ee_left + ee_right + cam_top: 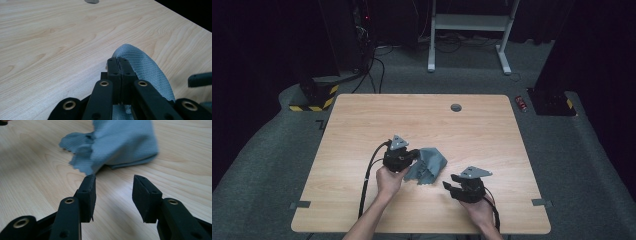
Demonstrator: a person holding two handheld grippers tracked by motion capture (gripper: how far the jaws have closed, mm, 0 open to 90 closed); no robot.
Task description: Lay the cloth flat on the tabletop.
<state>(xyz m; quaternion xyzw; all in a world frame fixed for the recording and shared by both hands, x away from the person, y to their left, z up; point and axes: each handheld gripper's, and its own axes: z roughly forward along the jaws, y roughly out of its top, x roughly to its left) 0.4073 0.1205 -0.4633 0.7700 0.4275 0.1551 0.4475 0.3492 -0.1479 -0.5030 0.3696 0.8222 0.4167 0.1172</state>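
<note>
On the pale wooden tabletop [362, 120], nearer its front edge, the limp grey waffle-weave cloth [428, 165] hangs pinched in the left gripper [412, 159], light and floppy, its free zigzag edge the best hold for the empty, half-open right gripper [451, 188].

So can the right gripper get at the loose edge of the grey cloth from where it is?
Probably yes: the right gripper is open, bare table lies before the cloth's edge.

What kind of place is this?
Probably a lab or recording studio: a lone wooden table on grey carpet, dark curtains around it, cables and a white stand behind.
</note>
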